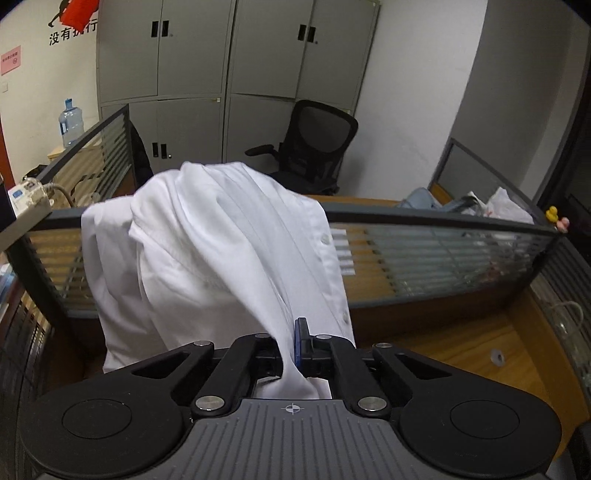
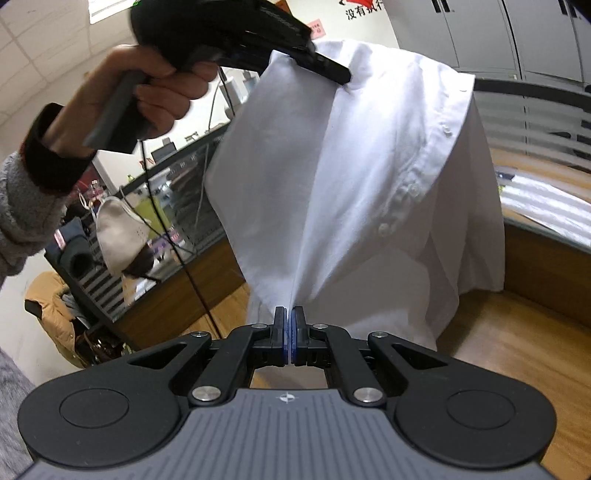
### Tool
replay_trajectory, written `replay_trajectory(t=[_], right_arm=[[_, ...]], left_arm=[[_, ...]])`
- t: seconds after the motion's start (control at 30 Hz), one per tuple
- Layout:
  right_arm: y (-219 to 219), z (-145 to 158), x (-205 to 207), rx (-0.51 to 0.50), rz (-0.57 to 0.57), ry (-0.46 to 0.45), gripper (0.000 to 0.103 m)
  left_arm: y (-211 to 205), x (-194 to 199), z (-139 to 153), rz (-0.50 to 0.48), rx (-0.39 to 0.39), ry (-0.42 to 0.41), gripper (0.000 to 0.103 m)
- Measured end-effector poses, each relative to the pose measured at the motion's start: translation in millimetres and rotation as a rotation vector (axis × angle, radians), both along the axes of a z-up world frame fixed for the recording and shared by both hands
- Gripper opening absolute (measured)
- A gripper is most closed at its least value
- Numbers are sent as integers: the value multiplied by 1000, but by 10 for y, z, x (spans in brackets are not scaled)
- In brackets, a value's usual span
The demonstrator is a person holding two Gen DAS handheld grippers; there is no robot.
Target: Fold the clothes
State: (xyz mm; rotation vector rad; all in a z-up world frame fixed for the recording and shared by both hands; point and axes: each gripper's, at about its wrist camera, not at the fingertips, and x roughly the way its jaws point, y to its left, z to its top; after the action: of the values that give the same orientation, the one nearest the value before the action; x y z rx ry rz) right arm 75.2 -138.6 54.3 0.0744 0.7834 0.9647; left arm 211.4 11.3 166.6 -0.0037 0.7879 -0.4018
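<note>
Left gripper point(image 1: 291, 343) clenched on a bunched fold of the white shirt point(image 1: 221, 258), fabric squeezed against its blue pad and trailing down behind the fingers. Rest of the shirt draped ahead of and above that gripper, held up in the air above the wooden surface point(image 1: 461, 354), button placket running down its right side. Beyond it: glass-slatted partition point(image 1: 443, 254), black mesh chair point(image 1: 310, 144), grey cabinets point(image 1: 229, 48), water jug point(image 1: 70, 123) to the far left. Wall poster point(image 1: 74, 26) at upper left, black characters "没有执行" readable, cut off by the cabinet edge; small pink notice point(image 1: 10, 60) below, writing too small to make out.

Right gripper point(image 2: 290, 332) clamped shut on a lower edge of the shirt point(image 2: 351, 166), blue pads pressed together with thin cloth between. Shirt rising straight ahead of it, buttons point(image 2: 447, 130) in a line on the right half. Above and left of this gripper, the left gripper point(image 2: 332, 70) seen from outside, pinching the shirt's top edge, gripped by a hand point(image 2: 147, 96) with a black wristband and grey sleeve point(image 2: 26, 214). Same poster point(image 2: 364, 9) partly visible at the top, "没有执行" again.
</note>
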Motion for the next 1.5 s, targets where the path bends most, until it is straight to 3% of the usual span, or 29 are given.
replay_trajectory(t=[0.07,0.17,0.27,0.3,0.5,0.77,1.03,1.3,1.47,1.5], right_arm=[[-64,-8,-37,-18,-14,0,3],[-217,-4,2,-40,-48,22,11],[-385,51,109,-42,-114,24,54],[-442,83,160,-44,-140,17,61],[-570,371,705,-53,-204,-9,74],[-436,879,1665,-74,-185,-21,76],[-174,1252,2917,-72,-120,95,85],[149,997,4009,-85,-74,270,97],[389,648,4340,-82,-52,358,95],[436,605,4351,-84,-45,365,90]], left_arm=[[34,-61,-45,3,-3,8,3],[153,-92,-117,30,-31,29,3],[266,-131,-191,53,-49,35,3],[295,-145,-216,60,-53,34,3],[417,-199,-346,77,-61,18,3],[565,-167,-375,66,-102,23,3],[673,-148,-408,51,-148,15,3],[798,-91,-510,66,-164,26,3],[838,-52,-536,66,-163,38,3],[844,-47,-541,66,-162,40,3]])
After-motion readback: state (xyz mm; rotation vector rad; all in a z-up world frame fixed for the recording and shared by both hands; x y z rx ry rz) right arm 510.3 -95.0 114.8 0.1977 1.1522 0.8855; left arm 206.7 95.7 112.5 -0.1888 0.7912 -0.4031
